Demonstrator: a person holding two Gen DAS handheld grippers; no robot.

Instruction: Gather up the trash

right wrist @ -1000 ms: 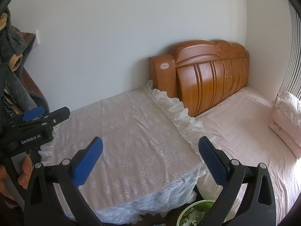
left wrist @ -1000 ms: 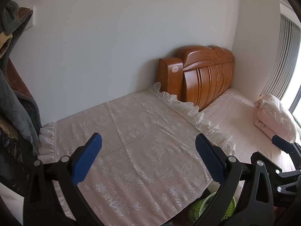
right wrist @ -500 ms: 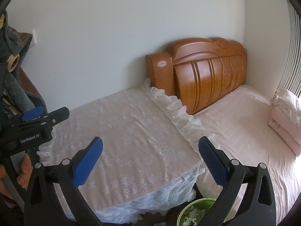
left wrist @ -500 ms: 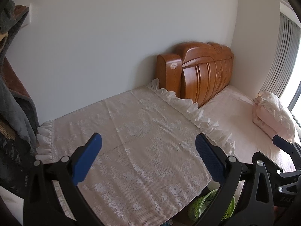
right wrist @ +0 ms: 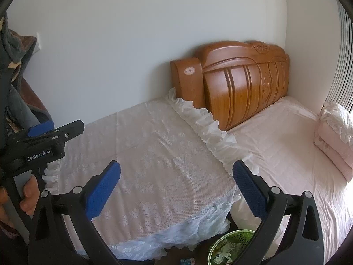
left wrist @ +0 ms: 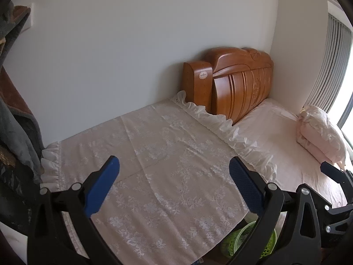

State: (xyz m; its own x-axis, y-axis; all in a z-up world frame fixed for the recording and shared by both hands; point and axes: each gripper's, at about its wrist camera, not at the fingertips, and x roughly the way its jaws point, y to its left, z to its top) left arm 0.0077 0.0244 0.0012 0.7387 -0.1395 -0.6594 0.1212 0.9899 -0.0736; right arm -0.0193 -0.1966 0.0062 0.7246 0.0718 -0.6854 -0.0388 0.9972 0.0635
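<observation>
Both claws gaping wide, gripping nothing; green trash basket [right wrist: 229, 246] sitting low beside right claw [right wrist: 176, 187], below left claw [left wrist: 174, 181].

Bin [right wrist: 229, 246] sits between covered table [right wrist: 154, 165] and bed [right wrist: 286, 150].

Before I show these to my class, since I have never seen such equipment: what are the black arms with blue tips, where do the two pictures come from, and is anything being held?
They are hand-held grippers, one in each of a person's hands, each carrying a wide-angle camera that looks along its two fingers. One picture comes from the left gripper, the other from the right gripper. Both stand open and hold nothing. In the right view you also see the left gripper's body and the hand that grips it. Below lies a table under a lace cloth, beside a bed with a wooden headboard. A green basket with crumpled scraps stands on the floor.
</observation>
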